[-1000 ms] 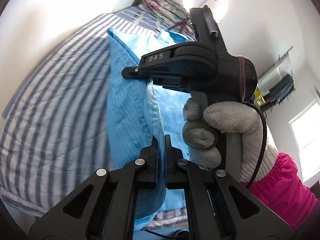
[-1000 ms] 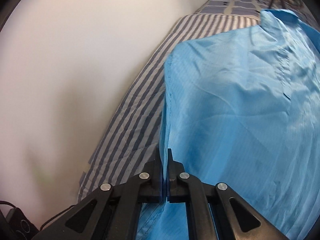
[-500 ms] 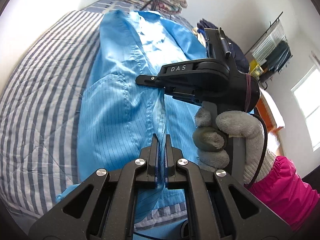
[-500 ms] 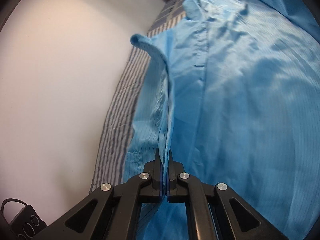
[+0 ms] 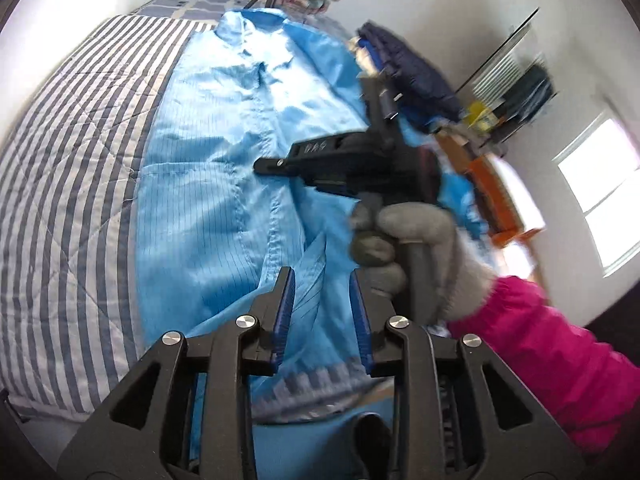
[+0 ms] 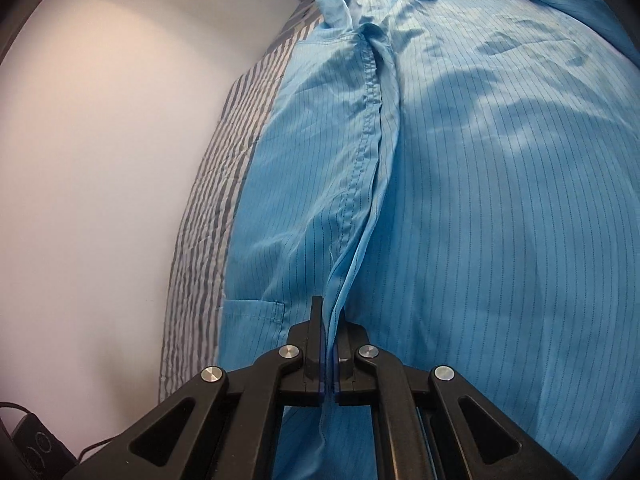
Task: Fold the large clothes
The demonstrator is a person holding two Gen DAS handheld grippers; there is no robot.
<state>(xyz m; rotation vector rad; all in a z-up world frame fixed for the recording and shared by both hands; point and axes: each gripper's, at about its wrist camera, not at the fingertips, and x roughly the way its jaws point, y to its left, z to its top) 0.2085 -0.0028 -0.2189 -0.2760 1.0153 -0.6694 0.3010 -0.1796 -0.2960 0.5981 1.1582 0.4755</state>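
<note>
My left claw has just been opening, the blue coat's flap loose between its pads, while my right claw pinches that edge nearer the collar, coat lying lengthwise ahead on the striped bed.

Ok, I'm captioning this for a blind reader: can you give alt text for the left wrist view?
The left gripper, jaws just opened, hovers over a light blue garment spread on a striped bed cover, a fabric fold loose between its fingers. Beyond, a gloved hand with a pink sleeve holds the right gripper.
</note>
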